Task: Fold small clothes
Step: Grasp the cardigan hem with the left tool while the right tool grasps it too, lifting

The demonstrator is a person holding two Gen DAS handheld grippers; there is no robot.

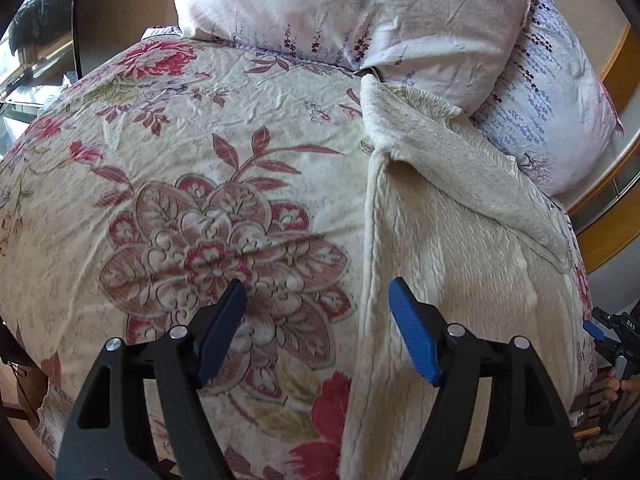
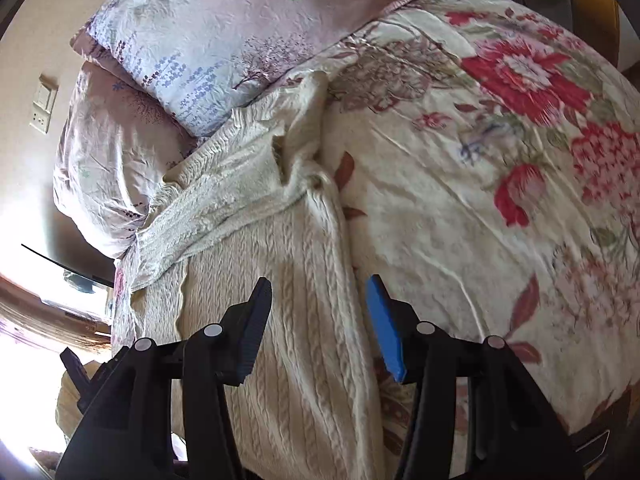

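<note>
Surface: I'm over a bed with a floral bedspread (image 1: 200,152); two pillows (image 2: 224,40) fill the upper frame.
Garment: cream cable-knit sweater (image 2: 288,320), lower centre in the right view, right half in the left view, sleeve folded across it.
Left claw (image 1: 318,330): wide, empty, straddling the sweater's edge.
Right claw (image 2: 318,330): wide, empty, above the knit.
Risk: I judge a deep pinch could snag the bedspread too, dragging both.

Open floral bedspread (image 1: 160,184) across left and centre of left wrist view, passable, cream sweater (image 1: 460,248) lying flat at right, two stacked pillows (image 1: 360,20) blocking upper frame, wooden frame (image 1: 612,232) closing far right edge.
</note>
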